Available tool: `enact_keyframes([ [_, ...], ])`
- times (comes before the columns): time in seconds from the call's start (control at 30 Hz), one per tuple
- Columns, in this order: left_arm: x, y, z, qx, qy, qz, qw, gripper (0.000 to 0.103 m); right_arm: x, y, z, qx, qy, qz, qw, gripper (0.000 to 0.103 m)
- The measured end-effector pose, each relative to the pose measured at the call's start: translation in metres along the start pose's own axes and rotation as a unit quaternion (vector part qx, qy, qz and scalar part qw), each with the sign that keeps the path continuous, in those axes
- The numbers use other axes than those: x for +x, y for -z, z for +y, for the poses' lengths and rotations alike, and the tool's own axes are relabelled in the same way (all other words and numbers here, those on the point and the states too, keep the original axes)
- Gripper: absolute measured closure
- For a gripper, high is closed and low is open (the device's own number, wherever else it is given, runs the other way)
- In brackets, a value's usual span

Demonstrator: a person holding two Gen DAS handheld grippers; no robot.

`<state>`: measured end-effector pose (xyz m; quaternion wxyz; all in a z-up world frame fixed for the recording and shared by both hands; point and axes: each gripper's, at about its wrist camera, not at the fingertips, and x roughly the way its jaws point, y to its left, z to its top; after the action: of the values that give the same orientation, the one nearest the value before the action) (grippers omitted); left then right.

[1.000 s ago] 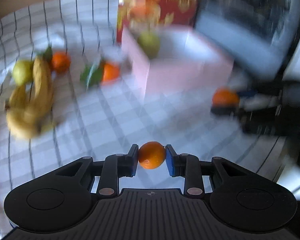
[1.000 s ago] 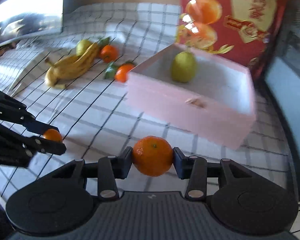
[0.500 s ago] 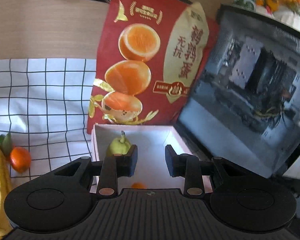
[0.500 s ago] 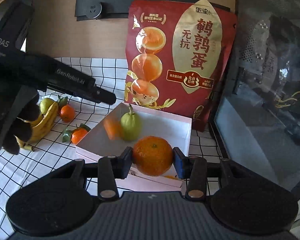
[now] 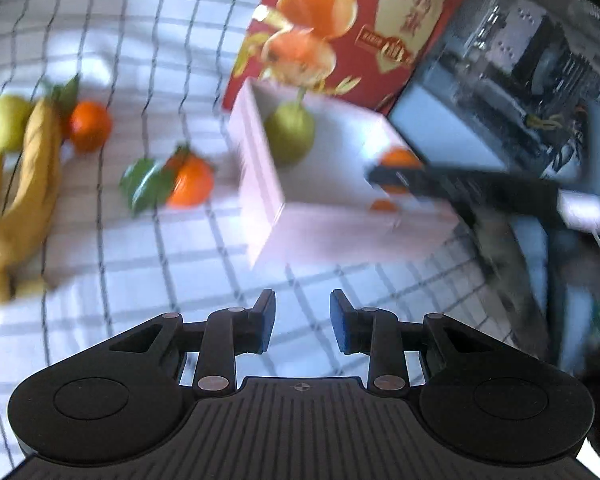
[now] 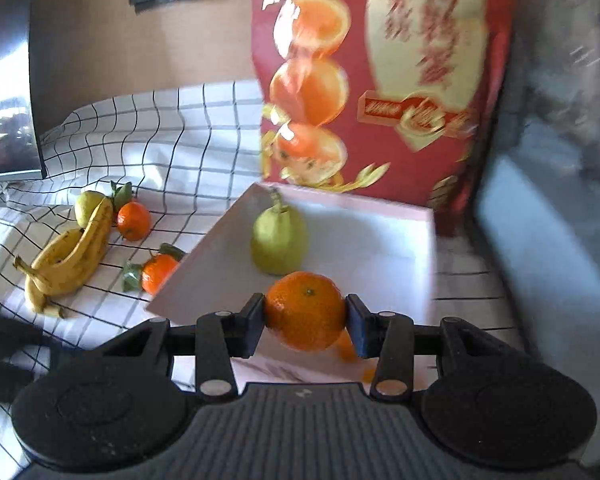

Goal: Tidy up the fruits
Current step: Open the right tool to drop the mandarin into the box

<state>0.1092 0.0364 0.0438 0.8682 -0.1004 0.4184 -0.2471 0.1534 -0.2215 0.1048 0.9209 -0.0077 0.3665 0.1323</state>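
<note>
My right gripper (image 6: 306,322) is shut on an orange tangerine (image 6: 305,310) and holds it over the near part of the pink box (image 6: 204,264). A green pear (image 6: 279,240) stands in the box, and a small tangerine (image 6: 346,348) lies in it below the held one. My left gripper (image 5: 302,322) is open and empty above the checked cloth, in front of the pink box (image 5: 260,184). The left wrist view also shows the pear (image 5: 290,132), the dropped tangerine (image 5: 384,205) and the right gripper's held tangerine (image 5: 398,157).
On the cloth left of the box lie two leafy tangerines (image 6: 158,274) (image 6: 133,221), a bunch of bananas (image 6: 70,258) and a second pear (image 6: 87,205). A red snack bag (image 6: 380,80) stands behind the box. A dark cabinet (image 5: 520,80) stands at the right.
My left gripper let its tangerine fall into the box and has drawn back, open, to the cloth in front. My right gripper has brought its tangerine lower over the box.
</note>
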Motion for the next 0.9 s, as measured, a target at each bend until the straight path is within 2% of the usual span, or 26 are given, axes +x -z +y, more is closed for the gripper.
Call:
enact_keyframes([
  [0.1,-0.011,0.011,0.01,-0.01,-0.013,0.0,0.9999,0.069,0.038,-0.013,0.01,0.002,-0.016,0.027,0.999,0.06],
  [0.27,-0.029,0.023,0.035,-0.025,-0.054,0.0,0.9982,0.069,0.086,-0.024,0.021,-0.006,-0.012,0.062,0.998,0.06],
  [0.43,-0.038,0.028,0.055,-0.048,-0.073,0.004,0.9962,0.069,0.109,-0.025,0.019,0.006,-0.012,0.098,0.995,0.06],
  [0.53,-0.039,0.029,0.059,-0.047,-0.077,0.009,0.9959,0.069,0.109,-0.023,0.014,0.014,-0.03,0.111,0.993,0.06],
  [0.6,-0.039,0.027,0.058,-0.041,-0.073,0.009,0.9965,0.069,0.101,-0.023,0.012,0.026,-0.039,0.102,0.994,0.054],
  [0.73,-0.035,0.024,0.052,-0.026,-0.065,0.011,0.9975,0.069,0.079,-0.018,0.006,0.043,-0.03,0.075,0.996,0.052],
  [0.9,-0.034,0.024,0.048,-0.02,-0.062,0.008,0.9979,0.069,0.036,-0.001,0.012,0.018,-0.007,0.029,0.999,0.052],
])
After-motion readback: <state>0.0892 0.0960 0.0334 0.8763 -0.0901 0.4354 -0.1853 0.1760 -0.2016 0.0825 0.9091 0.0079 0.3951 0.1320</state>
